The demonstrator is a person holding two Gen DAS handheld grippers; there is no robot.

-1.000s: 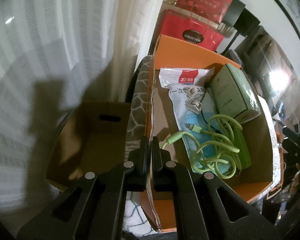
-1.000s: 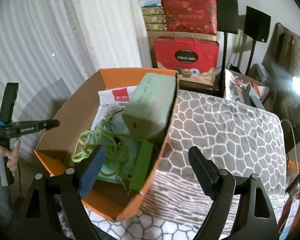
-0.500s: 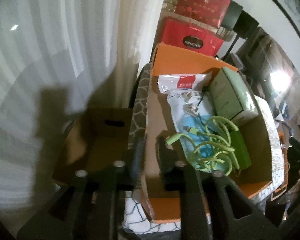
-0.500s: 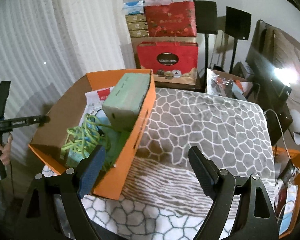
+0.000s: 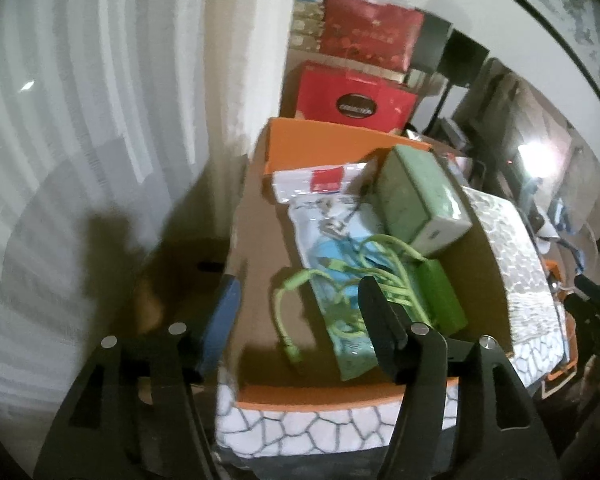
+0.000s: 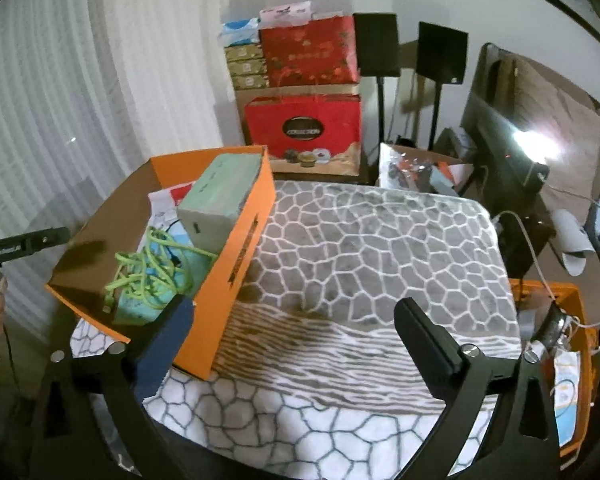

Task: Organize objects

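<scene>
An orange cardboard box [image 5: 340,144] [image 6: 244,248] sits at the left end of a table under a grey honeycomb cloth [image 6: 380,248]. Inside lie a pale green carton [image 5: 416,200] [image 6: 220,192], a tangled lime cable [image 5: 380,276] [image 6: 148,272], a dark green block [image 5: 440,300] and a white packet with a red label [image 5: 324,184]. My left gripper [image 5: 300,316] is opening. It straddles the box's left wall without pressing it, and its right finger hangs over the cable. My right gripper [image 6: 298,332] is opening wide, with only cloth between its fingers and its left finger in front of the box's near corner.
A red gift bag [image 6: 304,132], stacked boxes and two black speakers on stands stand behind the table. A dark monitor [image 6: 500,152] is at the right and an orange crate [image 6: 572,344] at the lower right. A brown carton [image 5: 180,280] sits low by the curtain.
My left gripper has let go of the box's left wall, opened and drawn back. My right gripper has pulled back and to the right, off the box's right wall, and its jaws stand wider.
</scene>
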